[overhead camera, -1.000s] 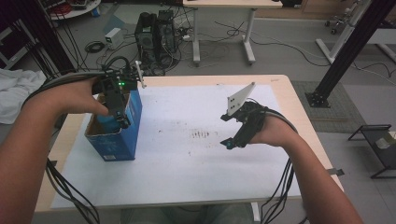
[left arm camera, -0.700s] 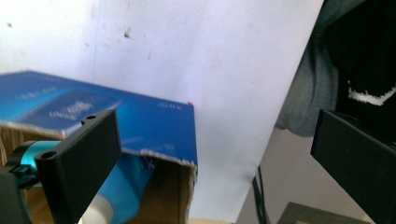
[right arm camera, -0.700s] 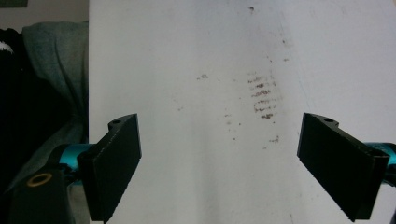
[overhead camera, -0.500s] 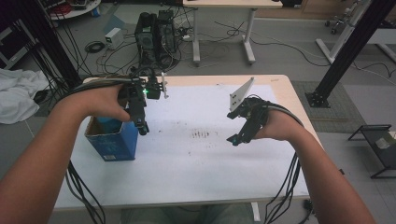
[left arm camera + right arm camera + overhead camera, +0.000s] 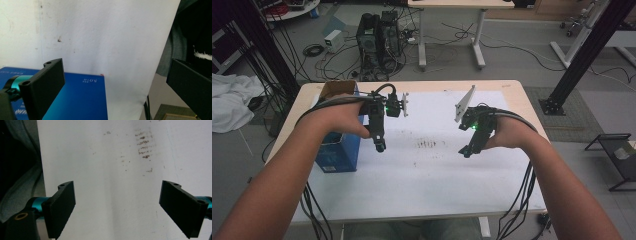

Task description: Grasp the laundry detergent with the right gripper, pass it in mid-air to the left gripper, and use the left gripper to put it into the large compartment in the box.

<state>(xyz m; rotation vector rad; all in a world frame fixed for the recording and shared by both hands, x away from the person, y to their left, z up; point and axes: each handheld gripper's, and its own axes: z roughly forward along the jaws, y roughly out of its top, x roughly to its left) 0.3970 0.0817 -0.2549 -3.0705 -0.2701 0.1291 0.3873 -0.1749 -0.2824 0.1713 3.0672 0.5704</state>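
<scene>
A blue box (image 5: pixel 338 152) with an open brown top stands near the left side of the table (image 5: pixel 512 95), on a white sheet (image 5: pixel 432 175). My left gripper (image 5: pixel 379 144) hangs just right of the box, pointing down, above the sheet. In the left gripper view its jaws (image 5: pixel 113 65) stand wide apart with nothing between them, and the blue box (image 5: pixel 75 100) lies below on the left. My right gripper (image 5: pixel 467 149) hovers over the sheet's right half. It is open too (image 5: pixel 117 185), over bare sheet near dark smudges (image 5: pixel 143 145).
Dark smudges (image 5: pixel 428 145) mark the sheet's middle. Behind the table on the floor are a computer tower (image 5: pixel 379 30), loose cables and a second table (image 5: pixel 452 5). A black frame post (image 5: pixel 582 55) stands at the right, and a white cloth (image 5: pixel 229 102) lies at the left.
My left gripper has moved from above the blue box to its right side and come down toward the sheet. The right gripper has hardly moved.
</scene>
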